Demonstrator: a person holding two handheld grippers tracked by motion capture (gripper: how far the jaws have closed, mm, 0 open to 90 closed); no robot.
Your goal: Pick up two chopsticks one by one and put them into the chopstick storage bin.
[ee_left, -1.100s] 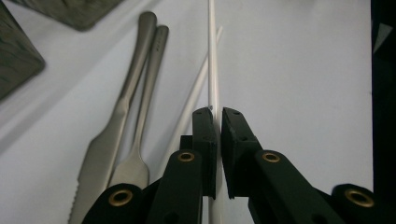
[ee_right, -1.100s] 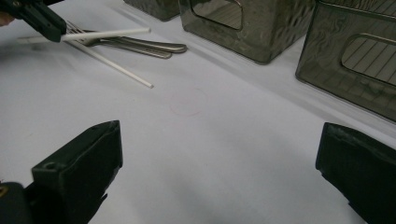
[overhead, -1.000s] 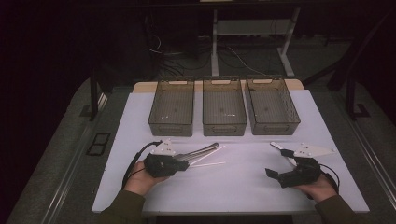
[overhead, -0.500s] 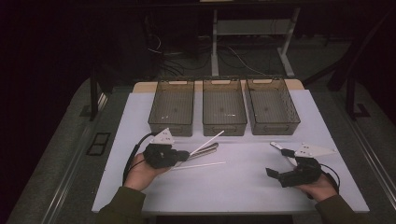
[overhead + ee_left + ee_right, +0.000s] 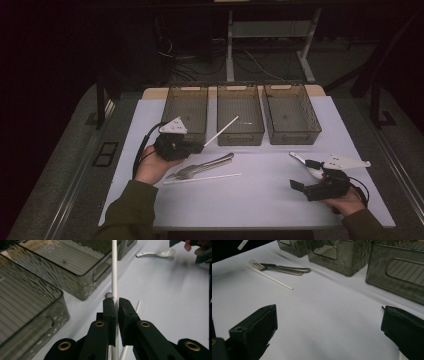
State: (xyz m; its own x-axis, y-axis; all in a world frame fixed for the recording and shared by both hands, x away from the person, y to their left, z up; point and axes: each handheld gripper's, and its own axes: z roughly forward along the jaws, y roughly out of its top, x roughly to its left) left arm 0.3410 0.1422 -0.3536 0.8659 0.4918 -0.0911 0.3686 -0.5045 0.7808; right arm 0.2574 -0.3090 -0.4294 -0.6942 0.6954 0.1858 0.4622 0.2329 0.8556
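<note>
My left gripper (image 5: 197,146) is shut on a thin white stick (image 5: 222,131) and holds it above the table, its far end pointing at the middle bin (image 5: 241,137). In the left gripper view the stick (image 5: 114,270) runs straight up from between the closed jaws of that gripper (image 5: 117,305). A second white stick (image 5: 202,178) lies flat on the white mat beside two metal forks (image 5: 205,166). My right gripper (image 5: 304,175) rests near the right front of the mat. Its jaws stand wide apart (image 5: 329,322) with nothing between them.
Three clear grey bins stand in a row at the back: left (image 5: 189,88), middle, right (image 5: 294,137). A white spoon (image 5: 305,162) lies just beyond the right gripper. Bare mat (image 5: 250,200) spreads between the two hands. The forks (image 5: 282,268) and loose stick (image 5: 270,277) lie far left in the right gripper view.
The left hand has risen and moved toward the bins, carrying the white stick up off the mat. The right hand has stayed in place.
</note>
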